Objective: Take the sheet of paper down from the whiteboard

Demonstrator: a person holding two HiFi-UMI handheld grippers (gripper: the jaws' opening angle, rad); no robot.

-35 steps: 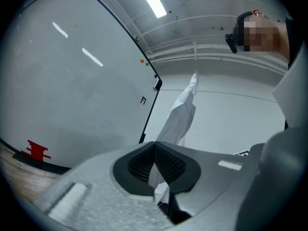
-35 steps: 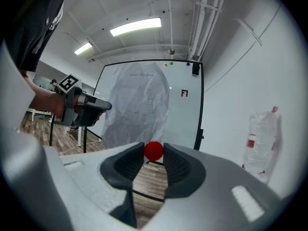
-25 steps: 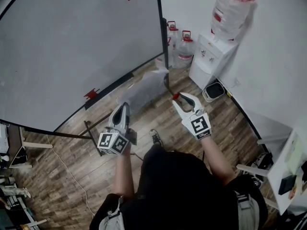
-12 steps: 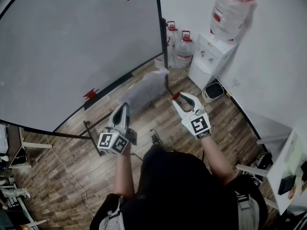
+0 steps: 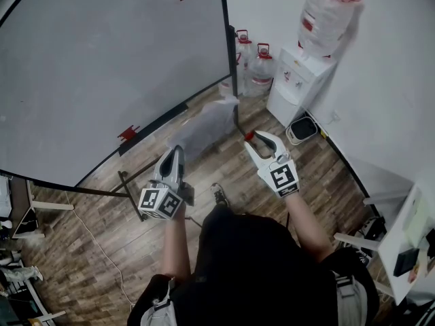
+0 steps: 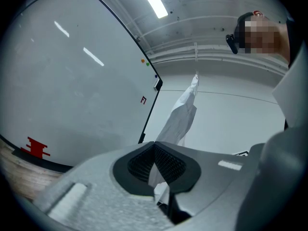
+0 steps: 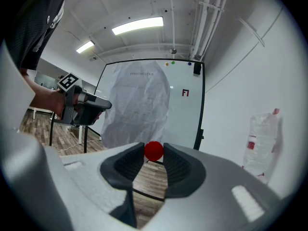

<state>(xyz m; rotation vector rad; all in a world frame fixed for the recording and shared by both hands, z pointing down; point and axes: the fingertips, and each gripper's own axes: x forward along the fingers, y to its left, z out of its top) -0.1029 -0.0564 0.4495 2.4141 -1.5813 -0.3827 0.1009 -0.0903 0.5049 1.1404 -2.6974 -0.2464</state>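
The left hand-held gripper (image 5: 177, 152) has its jaws shut on the bottom edge of the sheet of paper (image 5: 204, 124). In the left gripper view the pads meet with the paper pinched between them. From that grip the crumpled sheet runs up and away toward 1 o'clock in the head view. It hangs free in the air in front of the whiteboard (image 5: 102, 66) and touches it nowhere that I can see.

The right hand-held gripper (image 5: 254, 139) is at about 3 o'clock from the left one, apart from it. Its jaws are closed on a small red magnet (image 7: 154, 150), a round knob held between the two pads. It does not touch the paper.

The whiteboard fills the head view from 9 to 12 o'clock and shows no sheet on its face. Past its right edge, at 1 o'clock, water bottles (image 5: 262, 70) stand on the wooden floor (image 5: 224, 168), with a water dispenser (image 5: 299, 80) just beside them at 2 o'clock.

I judge the removal itself done, with the paper off the board and its fastener in the other gripper. The next move is likely putting both down. That calls for keeping the left grip firm on the thin sheet and parking the magnet somewhere, probably back on the board.
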